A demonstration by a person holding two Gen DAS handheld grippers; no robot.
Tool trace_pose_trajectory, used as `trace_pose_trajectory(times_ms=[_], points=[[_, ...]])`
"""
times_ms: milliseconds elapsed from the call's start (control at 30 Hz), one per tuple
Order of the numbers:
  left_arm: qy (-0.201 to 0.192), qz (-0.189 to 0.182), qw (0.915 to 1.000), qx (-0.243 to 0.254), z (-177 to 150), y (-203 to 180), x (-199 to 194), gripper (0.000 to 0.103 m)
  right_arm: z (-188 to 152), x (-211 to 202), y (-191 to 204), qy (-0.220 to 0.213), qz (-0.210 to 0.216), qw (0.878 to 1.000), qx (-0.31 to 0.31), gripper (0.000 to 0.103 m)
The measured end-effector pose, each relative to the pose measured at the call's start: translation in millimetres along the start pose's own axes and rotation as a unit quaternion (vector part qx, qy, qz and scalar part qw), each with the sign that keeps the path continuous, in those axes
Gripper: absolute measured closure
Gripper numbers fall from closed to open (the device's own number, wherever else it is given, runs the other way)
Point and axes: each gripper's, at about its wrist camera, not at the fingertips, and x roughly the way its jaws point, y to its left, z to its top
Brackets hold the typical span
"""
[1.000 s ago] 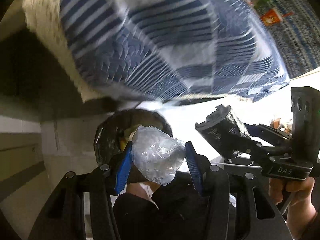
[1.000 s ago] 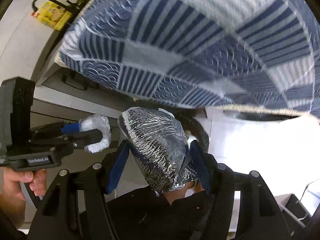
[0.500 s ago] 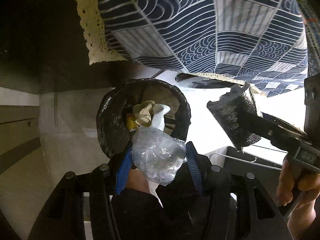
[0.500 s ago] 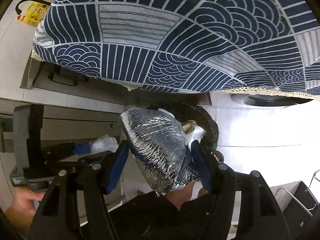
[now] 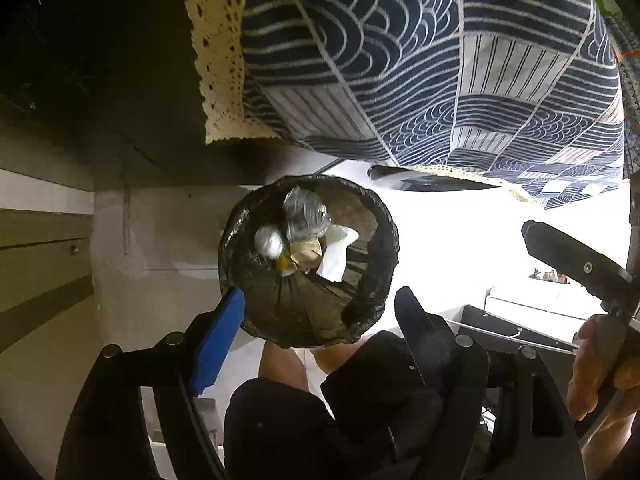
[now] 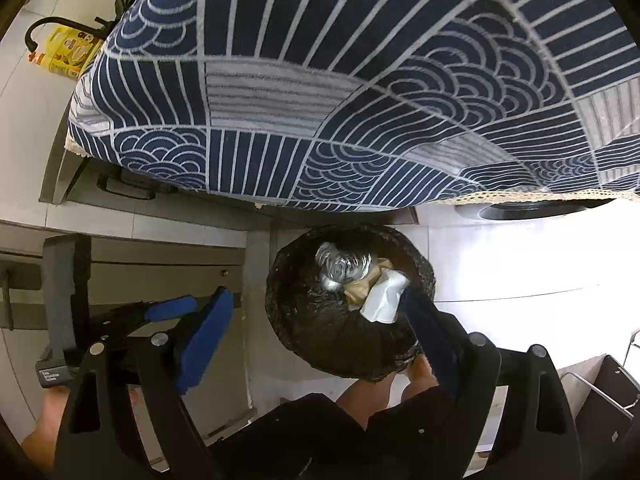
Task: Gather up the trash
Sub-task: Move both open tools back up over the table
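Observation:
A round bin with a black liner (image 5: 372, 304) (image 6: 316, 336) stands on the floor below both grippers. Inside lie a silver foil wrapper (image 5: 306, 216) (image 6: 344, 266), a crumpled clear plastic ball (image 5: 269, 242), white paper (image 5: 336, 254) (image 6: 382, 300) and brownish scraps. My left gripper (image 5: 320, 316) is open and empty above the bin's near rim. My right gripper (image 6: 320, 320) is open and empty, straddling the bin. The left gripper also shows in the right wrist view (image 6: 172, 308), and the right one at the right edge of the left wrist view (image 5: 576, 264).
A table with a navy and white patterned cloth (image 5: 420, 64) (image 6: 360, 92) and lace hem overhangs above the bin. Grey cabinet fronts (image 6: 140, 276) stand left. A yellow package (image 6: 68, 56) sits at top left. The person's legs (image 5: 288, 364) are below the bin.
Both grippers opened. The clear plastic ball left my left gripper and the foil wrapper left my right gripper; both now lie in the bin. The bin is nearer the centre.

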Motion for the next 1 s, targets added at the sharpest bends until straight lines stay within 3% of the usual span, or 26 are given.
trace_pose_trajectory(times_ms=[567, 633, 700, 800, 1000], points=[[-0.076, -0.007, 0.9967, 0.028, 8, -23, -80, 0.019, -8, -75, 11, -0.071, -0.01, 0.997, -0.007, 0.014], [-0.092, -0.005, 0.9952, 0.031, 9, -26, -92, 0.019, -7, -88, 13, -0.083, -0.008, 0.996, -0.013, 0.014], [-0.106, -0.002, 0.9937, 0.038, 10, -29, -105, 0.019, -5, -97, 16, -0.091, -0.011, 0.996, -0.021, 0.005], [-0.124, 0.003, 0.9911, 0.048, 12, -35, -121, 0.009, -1, -115, 22, -0.116, -0.012, 0.993, -0.033, 0.005], [-0.155, -0.001, 0.986, 0.061, 18, -43, -149, 0.009, 6, -139, 36, -0.16, -0.01, 0.986, -0.053, 0.005]])
